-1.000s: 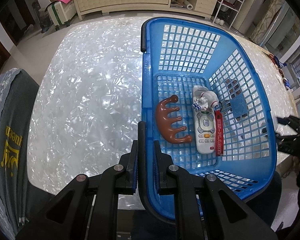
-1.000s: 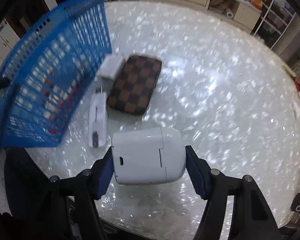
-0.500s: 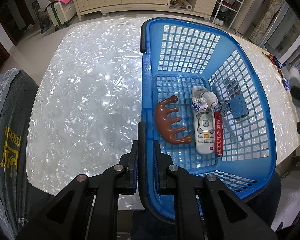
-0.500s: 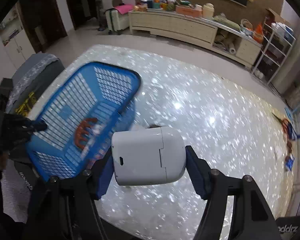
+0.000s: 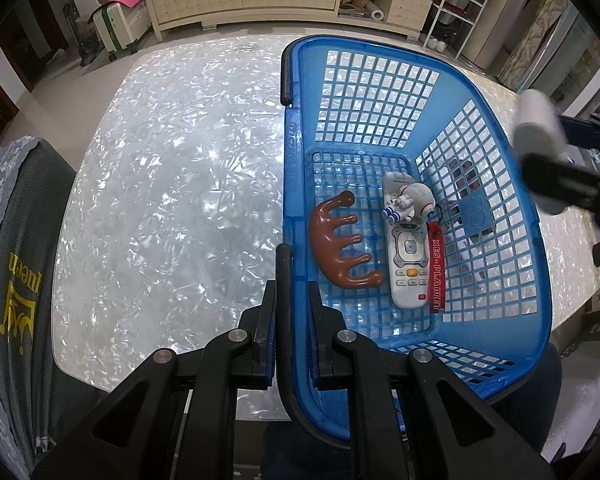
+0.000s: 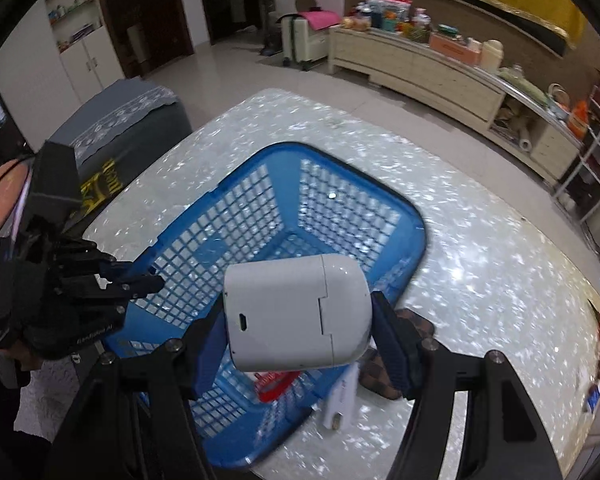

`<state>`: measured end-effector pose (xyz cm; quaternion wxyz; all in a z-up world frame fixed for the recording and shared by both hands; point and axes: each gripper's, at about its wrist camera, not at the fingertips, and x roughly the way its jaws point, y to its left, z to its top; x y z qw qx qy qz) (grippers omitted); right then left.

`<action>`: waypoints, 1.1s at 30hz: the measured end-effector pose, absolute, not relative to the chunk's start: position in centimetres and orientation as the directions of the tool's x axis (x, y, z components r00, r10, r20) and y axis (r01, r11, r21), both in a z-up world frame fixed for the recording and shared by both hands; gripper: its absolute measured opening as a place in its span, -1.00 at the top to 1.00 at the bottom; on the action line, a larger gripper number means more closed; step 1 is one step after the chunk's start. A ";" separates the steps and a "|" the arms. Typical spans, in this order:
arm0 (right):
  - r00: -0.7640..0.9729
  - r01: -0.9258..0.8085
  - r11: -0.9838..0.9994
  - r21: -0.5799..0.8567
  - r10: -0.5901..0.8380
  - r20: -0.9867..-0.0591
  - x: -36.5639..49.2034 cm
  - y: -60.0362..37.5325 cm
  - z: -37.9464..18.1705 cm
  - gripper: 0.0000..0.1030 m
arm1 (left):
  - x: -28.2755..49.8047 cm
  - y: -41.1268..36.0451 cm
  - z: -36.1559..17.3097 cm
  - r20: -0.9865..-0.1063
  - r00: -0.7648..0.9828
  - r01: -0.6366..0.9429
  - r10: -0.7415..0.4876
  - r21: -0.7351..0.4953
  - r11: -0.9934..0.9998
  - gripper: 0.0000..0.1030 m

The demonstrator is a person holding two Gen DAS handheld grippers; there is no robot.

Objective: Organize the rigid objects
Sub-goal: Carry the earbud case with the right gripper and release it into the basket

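- Over the blue plastic lattice basket [image 6: 300,280] on the pearly white table [image 5: 172,184], the right tool [image 6: 298,320] hangs, clamped on a white rounded plastic case [image 6: 296,312].
- At the near rim, the left tool [image 5: 291,344] is pinched shut on the basket's black handle [image 5: 284,280], steadying it.
- Inside lie a brown wooden massager [image 5: 340,244], a white remote control [image 5: 408,256] and an astronaut keyring [image 5: 412,200].
- This looks like the carrying step; next, lower the case inside and release it.
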<state>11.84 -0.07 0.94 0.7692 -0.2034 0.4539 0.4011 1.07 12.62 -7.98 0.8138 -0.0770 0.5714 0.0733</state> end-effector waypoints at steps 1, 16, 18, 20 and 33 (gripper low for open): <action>0.256 -0.807 0.588 0.052 0.429 -0.866 11.9 0.5 0.3 -0.26 | 1.1 12.6 -8.0 -0.941 0.336 -0.207 0.032 -0.041 0.977 0.73; 0.182 -0.841 0.539 0.055 0.376 -0.908 12.2 3.3 -4.9 -0.26 | 1.0 12.6 -8.0 -0.941 0.336 -0.199 0.034 -0.036 0.979 0.73; 0.205 -0.849 0.528 0.020 0.365 -0.908 12.0 3.5 -5.2 -0.26 | 1.0 12.6 -8.0 -0.942 0.335 -0.199 0.034 -0.035 0.979 0.73; 0.208 -0.852 0.524 0.014 0.362 -0.909 11.8 3.6 -5.3 -0.27 | 1.0 12.6 -8.0 -0.942 0.335 -0.199 0.034 -0.035 0.979 0.73; 0.229 -0.849 0.528 0.000 0.369 -0.901 11.7 3.9 -5.5 -0.27 | 0.8 12.8 -8.1 -0.941 0.337 -0.202 0.025 -0.046 0.978 0.73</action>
